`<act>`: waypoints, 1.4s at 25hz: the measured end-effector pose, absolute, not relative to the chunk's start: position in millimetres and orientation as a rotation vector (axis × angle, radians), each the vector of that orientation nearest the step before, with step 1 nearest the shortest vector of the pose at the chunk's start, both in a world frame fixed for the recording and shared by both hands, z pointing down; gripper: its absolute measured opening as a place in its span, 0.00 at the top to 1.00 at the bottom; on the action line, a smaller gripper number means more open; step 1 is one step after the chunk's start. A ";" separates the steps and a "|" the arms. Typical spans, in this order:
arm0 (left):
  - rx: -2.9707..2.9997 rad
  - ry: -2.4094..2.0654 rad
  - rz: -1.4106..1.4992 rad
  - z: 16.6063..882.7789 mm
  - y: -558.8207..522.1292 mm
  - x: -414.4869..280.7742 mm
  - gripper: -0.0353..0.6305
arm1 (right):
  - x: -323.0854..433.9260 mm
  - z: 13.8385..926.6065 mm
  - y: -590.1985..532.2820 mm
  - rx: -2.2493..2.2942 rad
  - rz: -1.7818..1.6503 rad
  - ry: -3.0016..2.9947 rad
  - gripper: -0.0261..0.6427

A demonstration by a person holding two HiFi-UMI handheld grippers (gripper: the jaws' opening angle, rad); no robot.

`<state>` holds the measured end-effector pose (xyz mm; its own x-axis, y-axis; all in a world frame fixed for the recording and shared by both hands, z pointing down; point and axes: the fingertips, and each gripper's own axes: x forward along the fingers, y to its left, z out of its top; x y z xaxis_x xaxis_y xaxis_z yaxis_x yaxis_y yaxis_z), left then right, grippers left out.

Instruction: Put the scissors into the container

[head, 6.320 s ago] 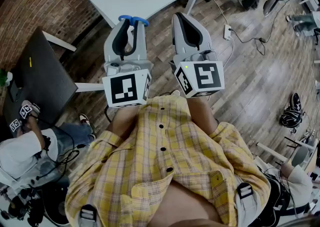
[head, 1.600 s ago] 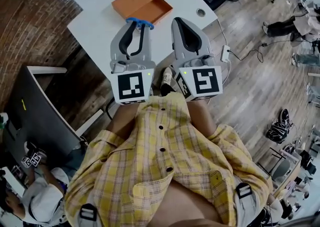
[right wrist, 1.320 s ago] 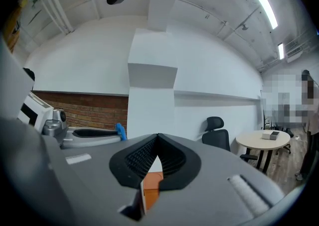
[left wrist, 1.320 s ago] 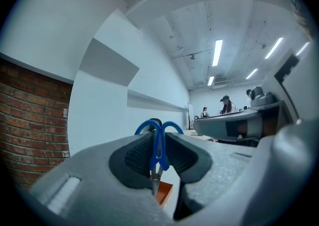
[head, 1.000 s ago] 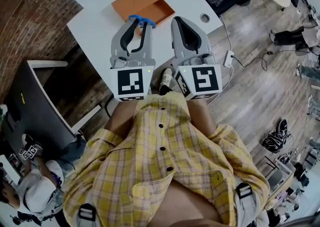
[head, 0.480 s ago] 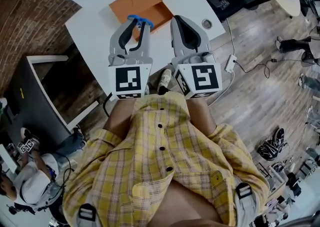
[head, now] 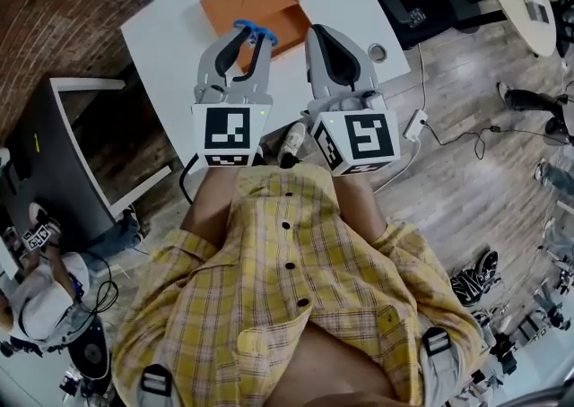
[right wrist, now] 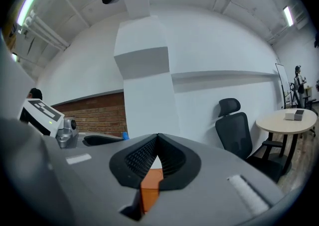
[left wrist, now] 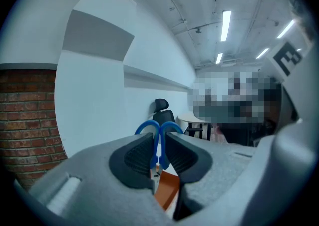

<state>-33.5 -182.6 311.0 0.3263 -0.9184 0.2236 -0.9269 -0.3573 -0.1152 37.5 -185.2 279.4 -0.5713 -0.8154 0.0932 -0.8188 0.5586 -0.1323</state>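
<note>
Left tongs (left wrist: 158,143) tight on scissors (head: 255,33), blades mostly hidden; right tongs (right wrist: 157,140) together, empty

The left gripper (head: 245,43) and right gripper (head: 322,35) have been carried from above the floor to above the worktop (head: 170,29). The clamped scissors (head: 259,34) have been brought to the container's (head: 256,0) 6 o'clock edge.

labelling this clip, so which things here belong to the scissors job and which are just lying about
Job: blue-handled scissors, clamped in the left tongs; open orange box on the white table.
Lying about: right tongs, shut and empty; round grey cable grommet; white power strip; black office chair.
</note>
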 end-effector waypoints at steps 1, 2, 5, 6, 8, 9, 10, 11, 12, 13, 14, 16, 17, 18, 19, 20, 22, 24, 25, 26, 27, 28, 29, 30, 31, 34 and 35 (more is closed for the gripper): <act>2.526 -1.761 0.397 311.6 -183.2 -33.3 0.82 | 37.0 279.0 -185.7 1.434 0.257 -2.764 0.95; 2.522 -1.764 0.406 312.2 -183.9 -33.9 0.82 | 35.6 278.8 -186.2 1.423 0.261 -2.772 0.95; 2.514 -1.764 0.441 315.3 -188.1 -37.8 0.82 | 28.5 280.0 -188.2 1.395 0.271 -2.789 0.95; 2.512 -1.758 0.455 317.2 -189.6 -39.1 0.82 | 26.4 281.1 -189.3 1.390 0.276 -2.789 0.95; 2.514 -1.744 0.488 321.8 -192.8 -40.9 0.82 | 23.3 283.9 -192.3 1.389 0.286 -2.784 0.95; 2.517 -1.733 0.504 324.5 -194.3 -41.5 0.82 | 22.3 285.4 -193.9 1.392 0.291 -2.778 0.95; 2.520 -1.718 0.519 327.3 -195.9 -42.1 0.82 | 21.5 287.0 -195.1 1.395 0.297 -2.771 0.95; 2.522 -1.701 0.531 330.2 -197.6 -42.8 0.82 | 20.6 288.7 -196.0 1.398 0.304 -2.763 0.95; 2.524 -1.682 0.545 333.0 -199.8 -43.6 0.82 | 19.8 290.5 -196.7 1.400 0.310 -2.755 0.95; 2.524 -1.664 0.560 336.2 -202.2 -44.3 0.82 | 19.4 292.3 -197.4 1.404 0.316 -2.746 0.95; 2.523 -1.645 0.577 339.9 -204.4 -44.6 0.82 | 19.9 294.1 -198.0 1.411 0.323 -2.736 0.95; 2.521 -1.608 0.612 348.3 -207.0 -44.2 0.82 | 22.4 298.3 -200.0 1.437 0.339 -2.712 0.95; 2.524 -1.593 0.629 352.4 -208.1 -44.2 0.82 | 22.8 300.5 -201.8 1.449 0.347 -2.702 0.95; 2.528 -1.580 0.646 356.1 -209.4 -44.8 0.82 | 22.3 302.5 -203.8 1.459 0.352 -2.694 0.95; 2.531 -1.570 0.661 359.5 -211.0 -45.9 0.82 | 21.3 303.8 -205.6 1.467 0.355 -2.688 0.95; 2.533 -1.560 0.674 362.9 -212.6 -47.2 0.82 | 20.2 304.7 -206.8 1.474 0.356 -2.683 0.95; 2.534 -1.537 0.698 370.4 -215.5 -48.7 0.82 | 19.3 307.1 -207.8 1.487 0.359 -2.670 0.95; 2.538 -1.509 0.724 378.7 -219.0 -47.4 0.82 | 20.1 311.2 -209.1 1.497 0.365 -2.655 0.95; 2.541 -1.493 0.741 383.2 -221.2 -46.1 0.82 | 20.9 313.2 -210.1 1.501 0.368 -2.648 0.95; 2.544 -1.478 0.762 387.8 -223.5 -44.8 0.82 | 21.7 314.9 -211.0 1.506 0.370 -2.642 0.95; 2.546 -1.463 0.784 392.2 -225.6 -43.7 0.82 | 22.5 316.3 -211.6 1.510 0.372 -2.637 0.95; 2.549 -1.451 0.806 396.3 -227.4 -42.8 0.82 | 23.2 317.7 -212.1 1.514 0.373 -2.632 0.95; 2.550 -1.440 0.829 400.2 -229.0 -42.2 0.82 | 23.8 319.2 -212.8 1.516 0.375 -2.627 0.95; 2.552 -1.431 0.851 403.9 -230.5 -41.6 0.82 | 24.3 320.8 -214.0 1.517 0.379 -2.623 0.95; 2.553 -1.423 0.870 407.1 -232.2 -41.2 0.82 | 24.5 322.3 -215.4 1.518 0.384 -2.620 0.95; 2.554 -1.408 0.912 415.3 -238.4 -41.6 0.82 | 23.1 326.4 -221.0 1.519 0.396 -2.613 0.95; 2.553 -1.404 0.923 418.1 -240.4 -42.0 0.82 | 22.4 327.7 -222.9 1.518 0.399 -2.612 0.95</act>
<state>-42.0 -240.4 418.1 0.3966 -0.7405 0.5425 -0.7918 -0.5750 -0.2060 22.4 -222.9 327.7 -0.5005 -0.8396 0.2113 -0.8643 0.4707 -0.1772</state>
